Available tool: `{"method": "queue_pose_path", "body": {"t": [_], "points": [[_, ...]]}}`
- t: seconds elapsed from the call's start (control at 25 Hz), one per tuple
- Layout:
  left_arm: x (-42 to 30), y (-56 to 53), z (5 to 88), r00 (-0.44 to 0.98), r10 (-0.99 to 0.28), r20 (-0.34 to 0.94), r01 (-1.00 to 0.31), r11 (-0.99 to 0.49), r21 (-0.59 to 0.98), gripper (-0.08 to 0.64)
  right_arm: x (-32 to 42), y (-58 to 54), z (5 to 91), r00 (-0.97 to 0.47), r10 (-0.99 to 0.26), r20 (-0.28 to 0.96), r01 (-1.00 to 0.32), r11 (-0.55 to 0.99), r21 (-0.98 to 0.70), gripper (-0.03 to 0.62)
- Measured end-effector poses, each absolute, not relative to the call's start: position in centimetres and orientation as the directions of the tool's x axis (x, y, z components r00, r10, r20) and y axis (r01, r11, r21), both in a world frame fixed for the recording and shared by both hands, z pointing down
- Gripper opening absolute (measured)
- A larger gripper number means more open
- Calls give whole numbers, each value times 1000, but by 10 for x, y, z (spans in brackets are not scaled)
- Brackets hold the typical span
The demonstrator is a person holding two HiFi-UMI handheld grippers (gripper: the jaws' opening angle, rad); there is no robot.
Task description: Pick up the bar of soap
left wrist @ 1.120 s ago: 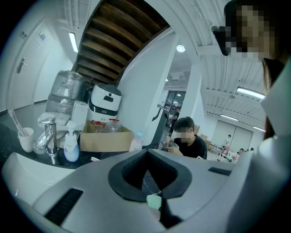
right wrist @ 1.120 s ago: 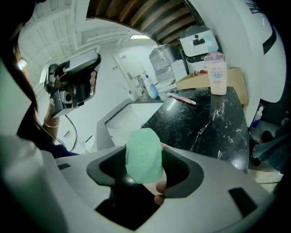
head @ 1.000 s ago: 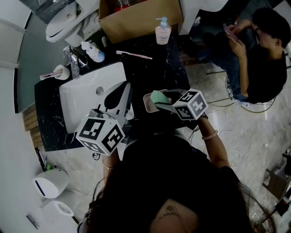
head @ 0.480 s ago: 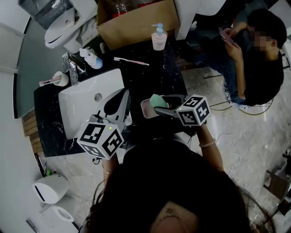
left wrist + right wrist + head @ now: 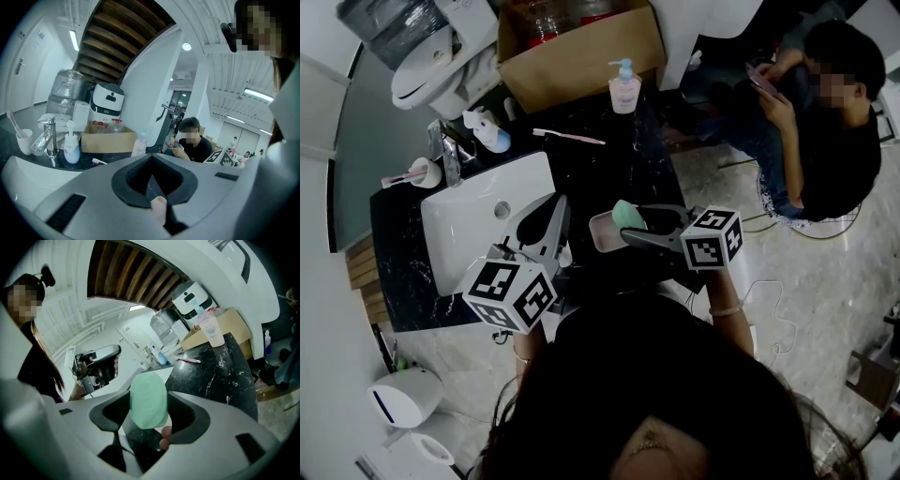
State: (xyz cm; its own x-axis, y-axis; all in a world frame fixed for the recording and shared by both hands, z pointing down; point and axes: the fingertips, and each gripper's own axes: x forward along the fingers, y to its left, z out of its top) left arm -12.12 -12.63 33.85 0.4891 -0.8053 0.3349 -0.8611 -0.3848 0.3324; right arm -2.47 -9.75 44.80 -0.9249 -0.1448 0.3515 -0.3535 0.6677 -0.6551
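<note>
A pale green rounded bar of soap [image 5: 148,399] sits pinched between the grey jaws of the right gripper [image 5: 147,422], held up just over the small pink soap dish [image 5: 602,231] near the front edge of the black marble counter [image 5: 647,164]; whether the bar has fully cleared the dish cannot be told from above. The left gripper [image 5: 555,208] hangs over the near rim of the white rectangular sink basin [image 5: 464,220], its tongs pressed together on nothing. The likeliest mishap from here is a slip: the bar is rounded and probably slick, and the pads appear to grip only part of it, so a squeeze that is too hard or a quick tilt could shoot it out. A fall to the left would land it in the basin, and one towards the person could take it off the counter's front edge to the tiled floor. The two grippers are close, so a swing to the left risks a knock against the idle one. Bare marble lies beyond the dish, up to the pink toothbrush [image 5: 568,137] and the clear pump bottle [image 5: 624,90] in front of the brown cardboard box [image 5: 581,42]. A seated person in dark clothes [image 5: 825,131] is well apart on the right
</note>
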Motion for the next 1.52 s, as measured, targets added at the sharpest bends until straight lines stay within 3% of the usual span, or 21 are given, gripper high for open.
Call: {"method": "queue_pose_path", "body": {"t": [1.52], "points": [[-84,-102,341,637,-670,382,-771,-538,342,-3,-18,-88,359,-988,-150,20,-123,721,-682,249]]}}
